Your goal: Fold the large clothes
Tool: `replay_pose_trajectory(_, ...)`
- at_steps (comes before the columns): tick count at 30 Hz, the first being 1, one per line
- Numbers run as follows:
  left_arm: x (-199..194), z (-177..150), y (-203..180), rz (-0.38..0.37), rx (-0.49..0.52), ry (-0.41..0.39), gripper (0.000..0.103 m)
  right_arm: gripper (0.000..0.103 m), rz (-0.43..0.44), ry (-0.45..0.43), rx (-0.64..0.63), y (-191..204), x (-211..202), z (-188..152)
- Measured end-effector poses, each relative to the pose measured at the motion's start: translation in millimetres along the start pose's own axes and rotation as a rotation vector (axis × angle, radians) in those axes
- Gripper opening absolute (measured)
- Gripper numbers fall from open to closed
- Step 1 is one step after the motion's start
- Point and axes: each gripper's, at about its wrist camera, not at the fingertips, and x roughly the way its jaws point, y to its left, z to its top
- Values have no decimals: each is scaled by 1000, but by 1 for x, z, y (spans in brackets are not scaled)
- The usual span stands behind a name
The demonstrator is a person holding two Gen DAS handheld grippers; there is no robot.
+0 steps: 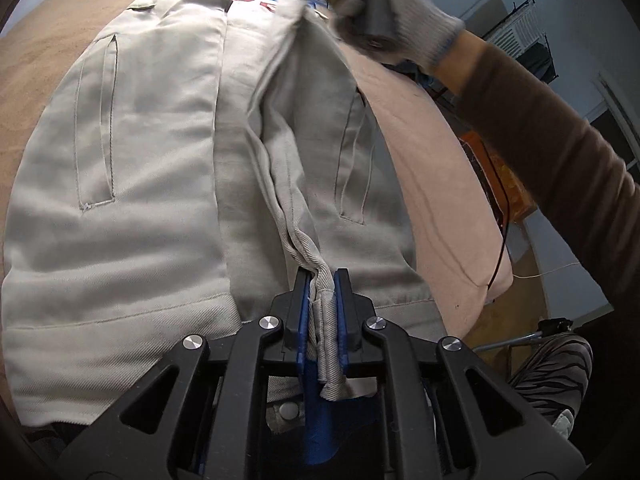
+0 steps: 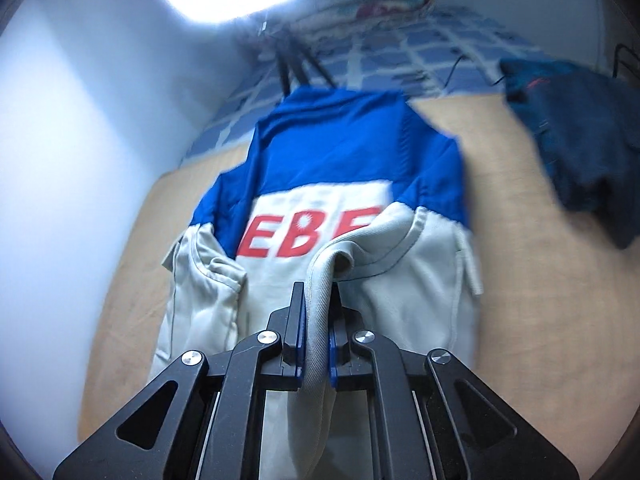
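Work jacket (image 1: 132,184) lies spread on the tan bed surface (image 1: 36,92), beige lower body toward you, blue yoke (image 2: 340,148) and red lettering (image 2: 308,232) at the far end. Both side pockets face up.

You're mid side-fold, in my read: the jacket's front edge (image 1: 296,216) is lifted off the body as a long ridge between your two grips.

Left gripper (image 1: 321,300): jaws clenched on the hem end of that edge, bunched cloth between the blue pads (image 1: 342,312).

Right gripper (image 2: 318,312): jaws clamped on a thick roll of the beige edge, higher up near the lettering. In the left wrist view your gloved right hand (image 1: 396,12) sits over the far end of the ridge, blurred.

Next move, as I judge it:
- Keep the ridge taut between both grips.
- Carry both ends sideways together so the panel lands flat, edge parallel to the jacket's centre line.
- Let go only once the cloth rests on the body.

Pink cloth (image 1: 448,184) lies just beside the jacket's right side; dark blue garment (image 2: 576,136) sits well apart at the far right. Keep the fold off both.
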Motion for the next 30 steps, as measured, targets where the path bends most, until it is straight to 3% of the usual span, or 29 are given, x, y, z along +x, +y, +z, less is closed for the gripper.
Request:
replay_pose_trajectory(3, -1, -1, -3, 8, 5, 1, 9, 15, 6, 79, 13, 5, 23, -5)
replay_pose_trajectory(4, -2, -1, -4, 5, 6, 0, 10, 16, 50, 75, 33, 3, 19, -6)
replay_pose_trajectory(5, -2, -1, -5, 7, 10, -1, 10, 16, 126, 43, 53, 0, 8, -7)
replay_pose_trajectory(8, -2, -1, -5, 8, 10, 2, 10, 16, 214, -46, 93, -15, -31, -14)
replay_pose_trajectory(11, -4, 1, -7, 0, 8, -4, 10, 16, 106, -75, 36, -19, -55, -28)
replay_pose_trajectory(14, -7, 1, -7, -7, 12, -14, 10, 16, -37, -30, -56, -13, -53, -52)
replay_pose_trajectory(18, -12, -2, -5, 2, 20, -19, 10, 16, -83, 35, -84, -8, -32, -84)
replay_pose_trajectory(24, -24, -4, -5, 12, 23, -37, 11, 16, 4, 74, -138, 25, -8, -114)
replay_pose_trajectory(27, -36, -7, -6, -17, 30, -55, 19, 16, 118, 83, -106, 28, -32, -120)
replay_pose_trajectory(28, -41, -8, -7, -24, 38, -67, 27, 16, 146, 62, -106, 28, -48, -125)
replay_pose_trajectory(30, -55, -12, -8, -49, 48, -99, 34, 16, 155, 17, -126, 28, -81, -138)
